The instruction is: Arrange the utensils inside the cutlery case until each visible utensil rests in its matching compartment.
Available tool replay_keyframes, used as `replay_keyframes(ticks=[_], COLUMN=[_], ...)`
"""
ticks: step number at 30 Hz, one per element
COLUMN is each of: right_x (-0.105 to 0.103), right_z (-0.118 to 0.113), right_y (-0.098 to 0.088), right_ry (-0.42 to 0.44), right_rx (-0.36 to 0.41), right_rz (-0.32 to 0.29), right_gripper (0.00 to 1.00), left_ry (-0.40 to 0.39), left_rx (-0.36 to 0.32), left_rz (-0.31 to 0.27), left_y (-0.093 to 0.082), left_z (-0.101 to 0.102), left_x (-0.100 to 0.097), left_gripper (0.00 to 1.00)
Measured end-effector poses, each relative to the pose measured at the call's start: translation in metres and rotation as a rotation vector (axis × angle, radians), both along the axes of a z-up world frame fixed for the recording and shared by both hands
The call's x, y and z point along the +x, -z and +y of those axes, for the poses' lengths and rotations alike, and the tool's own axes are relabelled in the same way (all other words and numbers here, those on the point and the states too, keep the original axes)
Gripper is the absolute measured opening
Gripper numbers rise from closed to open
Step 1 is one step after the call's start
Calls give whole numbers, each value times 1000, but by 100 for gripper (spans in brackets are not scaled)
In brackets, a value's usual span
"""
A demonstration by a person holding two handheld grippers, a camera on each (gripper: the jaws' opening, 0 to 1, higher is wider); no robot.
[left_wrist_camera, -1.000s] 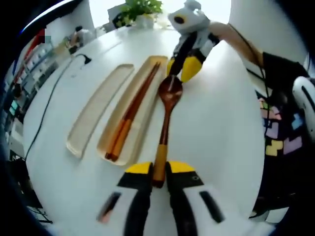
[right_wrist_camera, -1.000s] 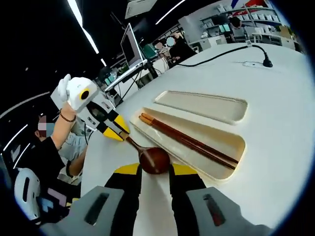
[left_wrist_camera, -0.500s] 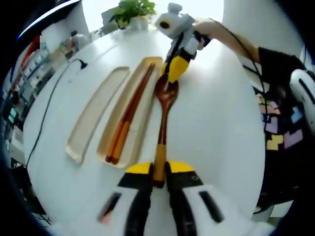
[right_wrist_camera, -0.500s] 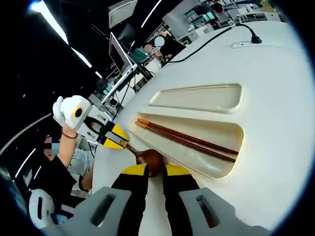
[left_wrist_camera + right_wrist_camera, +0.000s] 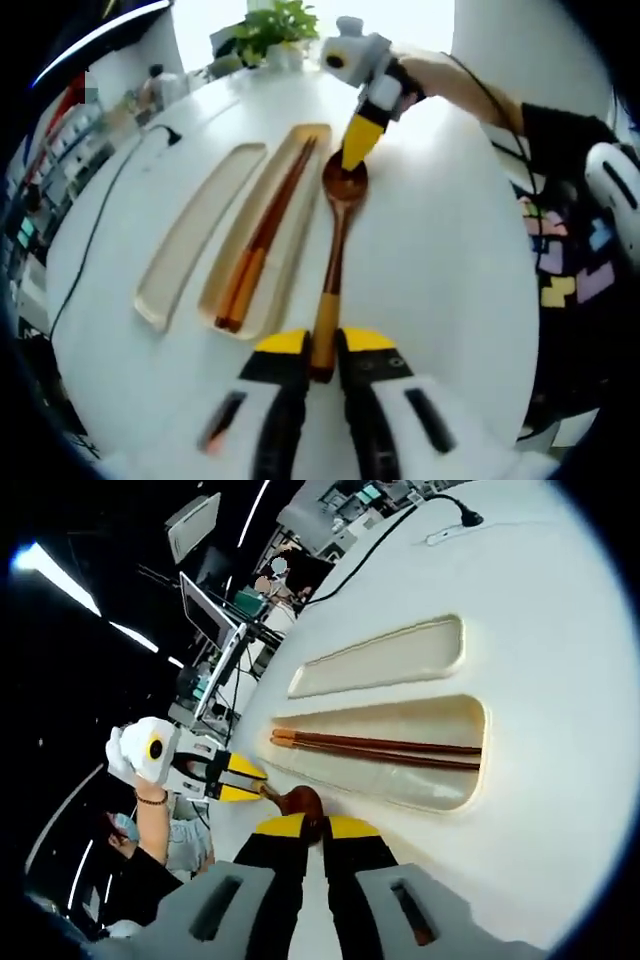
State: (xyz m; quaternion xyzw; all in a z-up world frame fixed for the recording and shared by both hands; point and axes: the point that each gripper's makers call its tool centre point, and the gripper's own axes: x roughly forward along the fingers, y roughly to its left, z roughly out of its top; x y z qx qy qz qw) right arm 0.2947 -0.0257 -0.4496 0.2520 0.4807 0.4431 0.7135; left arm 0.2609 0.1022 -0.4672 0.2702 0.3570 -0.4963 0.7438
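Tilted steeper than a second ago, the right gripper (image 5: 313, 832) pinches the spoon (image 5: 333, 258) by its bowl; the left gripper (image 5: 320, 352) pinches the handle end. Spoon lies on the table (image 5: 440, 250), at 3 o'clock of the case (image 5: 300, 215). Chopsticks (image 5: 262, 240) are seated; the spoon remains unplaced.

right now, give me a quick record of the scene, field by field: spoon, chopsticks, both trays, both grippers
spoon: dark brown wooden spoon on the white table, outside and beside the chopstick tray
chopsticks: pair of brown wooden chopsticks lying in the long beige tray
second tray: narrower beige tray alongside, nothing in it
left gripper: jaws closed on the spoon's handle end
right gripper: jaws pinched at the spoon's bowl rim
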Motion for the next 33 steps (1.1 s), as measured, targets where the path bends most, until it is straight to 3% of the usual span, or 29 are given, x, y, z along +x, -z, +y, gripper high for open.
replay_keyframes(ticks=[1, 5, 11, 16, 21, 26, 33], right_x=[-1, -9, -10, -14, -15, -12, -5], right_z=[1, 2, 0, 1, 2, 3, 0], right_y=[-3, -2, -2, -6, -11, -19, -32], right_ry=[20, 20, 35, 34, 29, 39, 74], right_rx=[21, 12, 8, 4, 14, 26, 87], right_rz=[23, -2, 6, -4, -4, -8, 23], right_gripper=[3, 2, 2, 2, 3, 2, 3], left_ry=[1, -29, -33, 31, 27, 13, 13], left_rx=[-2, -13, -15, 15, 33, 39, 58], left_rz=[-6, -6, -27, -61, -49, -66, -136], left_y=[0, 0, 1, 2, 2, -11, -33], left_z=[0, -2, -7, -9, -11, -9, -12], left_x=[0, 0, -1, -4, -6, -2, 9], left_gripper=[11, 12, 12, 12, 12, 12, 12])
